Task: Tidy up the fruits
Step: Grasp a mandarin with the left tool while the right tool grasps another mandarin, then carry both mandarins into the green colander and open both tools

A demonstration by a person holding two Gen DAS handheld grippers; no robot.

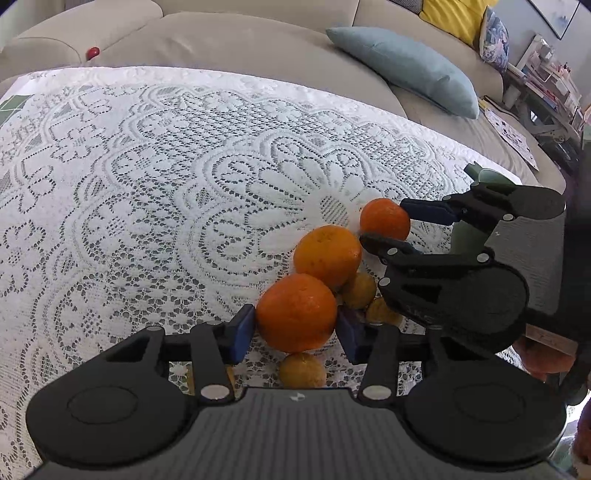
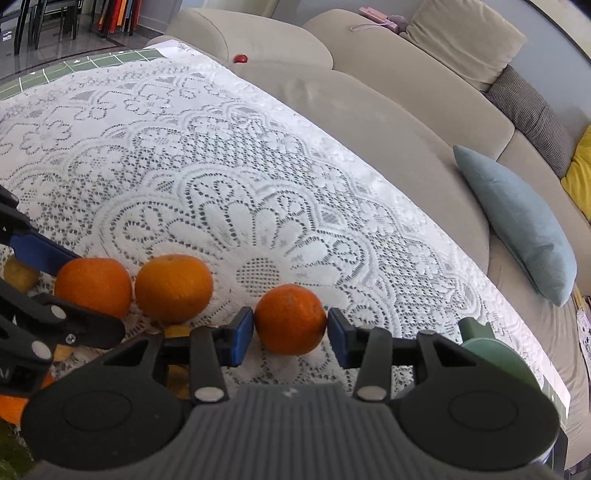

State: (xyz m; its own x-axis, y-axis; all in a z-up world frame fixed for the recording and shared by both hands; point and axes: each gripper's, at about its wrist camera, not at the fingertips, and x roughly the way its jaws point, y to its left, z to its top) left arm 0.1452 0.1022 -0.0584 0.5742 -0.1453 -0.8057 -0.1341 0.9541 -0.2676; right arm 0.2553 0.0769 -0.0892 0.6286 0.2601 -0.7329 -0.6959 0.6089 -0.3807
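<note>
Three oranges lie in a row on the white lace tablecloth [image 1: 147, 184]. My left gripper [image 1: 295, 330] is shut on the nearest orange [image 1: 296, 312], which shows at the left of the right wrist view [image 2: 93, 286]. A middle orange [image 1: 328, 256] [image 2: 173, 288] lies free between the two held ones. My right gripper [image 2: 290, 330] is shut on the far orange [image 2: 290, 319], also seen in the left wrist view [image 1: 385, 218]. Small yellow fruits [image 1: 357, 290] lie under and behind the oranges.
A green object [image 2: 491, 354] stands at the table's right edge. A beige sofa [image 2: 369, 92] runs behind the table with a light blue cushion [image 2: 517, 229], a yellow cushion [image 1: 454, 14] and a small red thing [image 2: 240, 58]. A green grid mat [image 2: 92, 62] lies under the cloth's far corner.
</note>
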